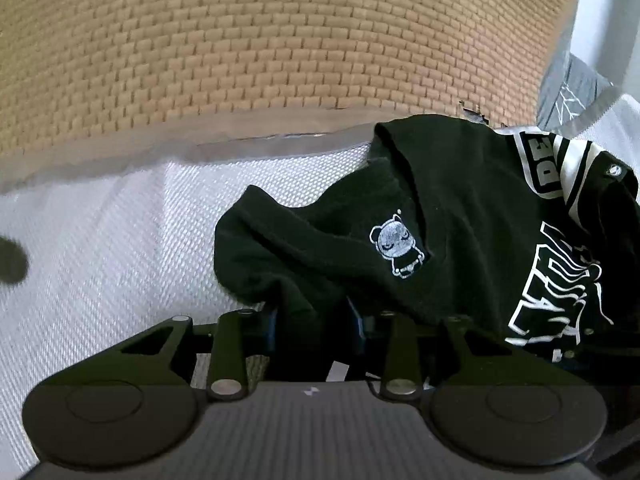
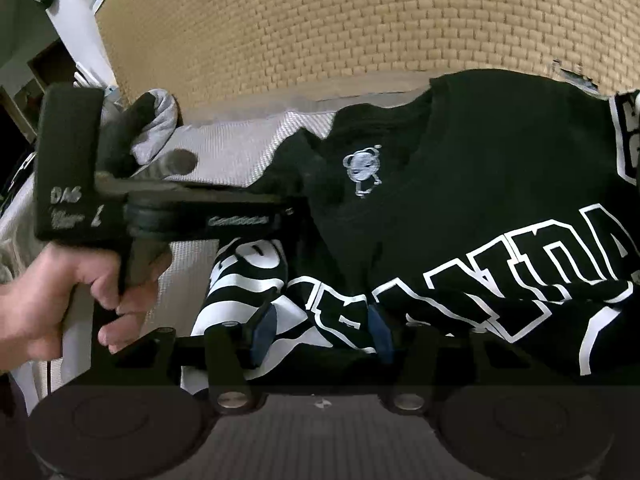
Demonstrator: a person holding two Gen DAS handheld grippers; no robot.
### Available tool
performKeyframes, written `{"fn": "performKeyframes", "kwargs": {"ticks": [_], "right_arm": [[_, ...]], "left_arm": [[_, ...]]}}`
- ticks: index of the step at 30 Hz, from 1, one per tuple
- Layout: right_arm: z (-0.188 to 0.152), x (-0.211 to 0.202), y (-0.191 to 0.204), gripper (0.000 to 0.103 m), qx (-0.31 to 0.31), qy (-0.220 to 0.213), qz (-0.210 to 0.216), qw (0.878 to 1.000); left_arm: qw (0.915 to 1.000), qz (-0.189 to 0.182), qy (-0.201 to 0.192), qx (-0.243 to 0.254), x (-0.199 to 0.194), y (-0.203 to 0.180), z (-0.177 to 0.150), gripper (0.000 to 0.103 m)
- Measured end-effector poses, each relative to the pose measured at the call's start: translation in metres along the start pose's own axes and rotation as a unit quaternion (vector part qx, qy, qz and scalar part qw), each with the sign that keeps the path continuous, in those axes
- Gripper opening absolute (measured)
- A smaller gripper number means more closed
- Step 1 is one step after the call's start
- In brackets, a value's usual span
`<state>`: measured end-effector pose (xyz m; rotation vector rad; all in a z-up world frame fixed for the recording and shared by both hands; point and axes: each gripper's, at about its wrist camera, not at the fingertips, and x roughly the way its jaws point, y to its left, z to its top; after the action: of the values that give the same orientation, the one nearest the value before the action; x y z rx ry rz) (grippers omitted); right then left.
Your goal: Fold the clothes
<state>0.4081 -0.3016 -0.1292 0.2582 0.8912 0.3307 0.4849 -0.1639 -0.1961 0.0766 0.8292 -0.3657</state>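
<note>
- Left wrist view: the left gripper (image 1: 312,312) has its fingers closed together on a fold of the black shirt (image 1: 460,216); the cloth bunches between the blue pads.
- The shirt lies on the white woven surface (image 1: 112,240), occupying the right half of the view. A small panda emblem (image 1: 398,248) faces up near its centre; white outlined lettering runs along the right.
- The white surface left of the shirt is bare. Its far edge meets a tan brick-pattern wall (image 1: 260,40).
- Right wrist view: a hand (image 2: 60,292) at far left grips the handle of the left gripper (image 2: 294,210), whose tip reaches into the shirt's left edge.
- A grey cloth (image 2: 162,120) sits behind that handle, near the wall (image 2: 340,20).
- The right gripper (image 2: 320,330) holds its blue pads (image 2: 262,330) apart, with a striped black-and-white fold of the shirt (image 2: 480,168) lying between them, not clamped.
- The shirt fills the centre and right, extending to the wall base.
</note>
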Motion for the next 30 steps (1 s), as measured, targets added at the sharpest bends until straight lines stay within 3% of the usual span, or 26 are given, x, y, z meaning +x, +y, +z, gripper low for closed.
{"fn": "performKeyframes", "kwargs": {"ticks": [8,15,30], "right_arm": [[0.0,0.008,0.005,0.055,0.0,-0.021,0.008,1.0],[0.002,0.012,0.01,0.053,-0.006,-0.048,0.003,0.999],[0.012,0.029,0.007,0.042,0.032,-0.105,-0.013,0.994]], "left_arm": [[0.9983,-0.019,0.001,0.056,0.013,0.0,0.013,0.036],[0.9971,-0.024,-0.004,0.072,0.024,-0.001,0.024,0.037],[0.9908,-0.023,-0.004,0.133,0.041,-0.007,0.052,0.036]]}}
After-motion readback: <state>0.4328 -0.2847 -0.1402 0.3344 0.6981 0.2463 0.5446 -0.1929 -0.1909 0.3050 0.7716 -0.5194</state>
